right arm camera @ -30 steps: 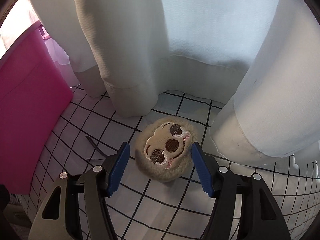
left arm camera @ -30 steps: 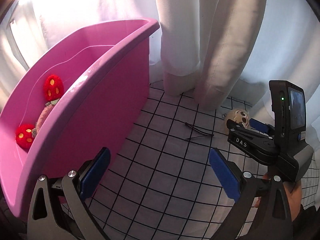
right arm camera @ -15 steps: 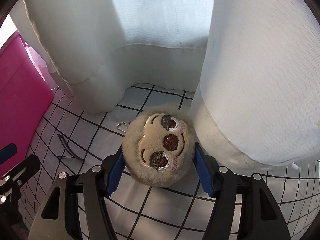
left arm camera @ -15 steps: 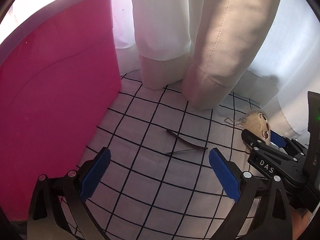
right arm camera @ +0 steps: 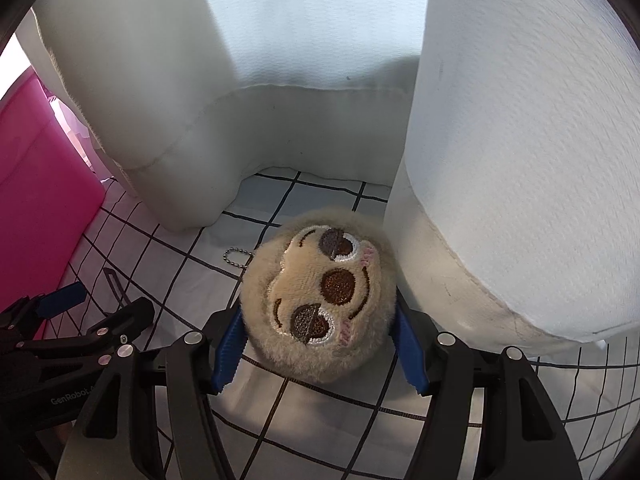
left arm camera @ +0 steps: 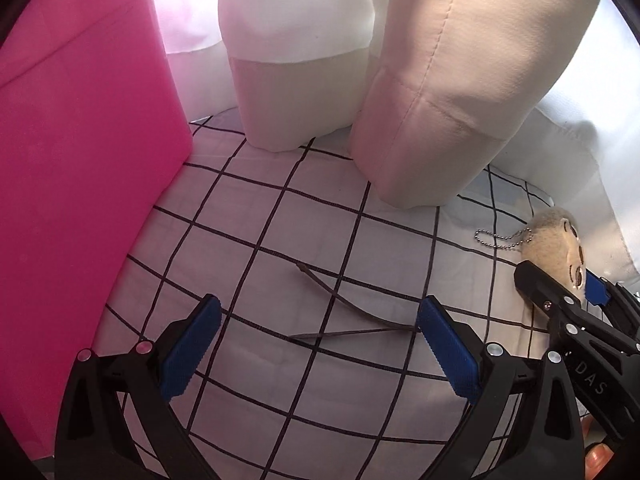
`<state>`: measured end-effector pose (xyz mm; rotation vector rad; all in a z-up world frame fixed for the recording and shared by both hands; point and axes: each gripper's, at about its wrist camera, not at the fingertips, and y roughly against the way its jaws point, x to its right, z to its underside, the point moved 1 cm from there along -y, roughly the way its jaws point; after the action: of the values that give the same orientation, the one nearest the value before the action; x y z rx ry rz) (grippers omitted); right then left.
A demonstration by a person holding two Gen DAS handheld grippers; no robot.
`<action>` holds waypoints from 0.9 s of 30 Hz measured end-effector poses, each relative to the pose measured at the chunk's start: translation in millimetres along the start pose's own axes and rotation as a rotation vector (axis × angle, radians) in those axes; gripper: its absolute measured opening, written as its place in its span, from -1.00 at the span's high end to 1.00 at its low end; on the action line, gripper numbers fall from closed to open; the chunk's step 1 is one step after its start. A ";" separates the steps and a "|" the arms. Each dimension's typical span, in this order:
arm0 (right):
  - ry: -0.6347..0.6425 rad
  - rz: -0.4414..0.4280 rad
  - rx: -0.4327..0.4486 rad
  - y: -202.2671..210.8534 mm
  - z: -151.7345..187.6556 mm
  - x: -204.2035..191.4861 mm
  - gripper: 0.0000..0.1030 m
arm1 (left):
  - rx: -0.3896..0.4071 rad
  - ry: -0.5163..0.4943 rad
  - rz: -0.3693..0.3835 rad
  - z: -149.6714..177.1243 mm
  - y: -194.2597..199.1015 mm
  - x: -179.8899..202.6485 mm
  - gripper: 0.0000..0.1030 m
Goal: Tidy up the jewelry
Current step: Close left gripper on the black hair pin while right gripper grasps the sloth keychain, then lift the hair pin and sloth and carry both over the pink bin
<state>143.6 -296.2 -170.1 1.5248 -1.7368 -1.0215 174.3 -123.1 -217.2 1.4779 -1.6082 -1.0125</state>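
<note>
A beige plush sloth keychain [right arm camera: 320, 300] with a ball chain [right arm camera: 236, 258] lies on the checked cloth [right arm camera: 304, 408]. My right gripper [right arm camera: 316, 348] has its blue pads on both sides of the plush, pressing its fur. In the left wrist view the plush [left arm camera: 556, 240] and its chain [left arm camera: 500, 240] sit at the right. My left gripper [left arm camera: 320, 348] is open and empty, low over a thin dark hairpin [left arm camera: 344, 308] on the cloth. The hairpin also shows in the right wrist view [right arm camera: 116, 284].
A pink plastic bin [left arm camera: 80, 160] stands at the left, close to my left gripper. White curtain folds [left arm camera: 432, 100] hang down to the cloth at the back and crowd the plush on its right side [right arm camera: 520, 200].
My right gripper has moved forward around the plush and closed on it. My left gripper has dropped lower and moved toward the hairpin; the bin's inside has gone out of view.
</note>
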 end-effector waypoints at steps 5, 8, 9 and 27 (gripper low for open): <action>0.020 0.019 0.013 -4.8 -0.3 -7.7 -0.19 | 0.026 -0.003 -0.010 4.0 0.1 0.9 -0.90; 0.020 0.033 0.025 -5.1 0.9 -10.3 -0.19 | 0.048 -0.002 -0.014 8.3 4.2 1.3 -0.90; 0.023 0.038 0.029 -5.0 1.3 -11.0 -0.19 | 0.057 -0.001 -0.014 13.3 7.5 -0.2 -0.89; 0.028 0.057 0.068 4.7 24.7 -28.1 0.01 | 0.126 0.004 0.013 51.8 39.2 -6.8 0.94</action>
<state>124.7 -264.4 -177.6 1.5155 -1.8018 -0.9171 111.4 -110.9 -204.4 1.5490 -1.7030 -0.9150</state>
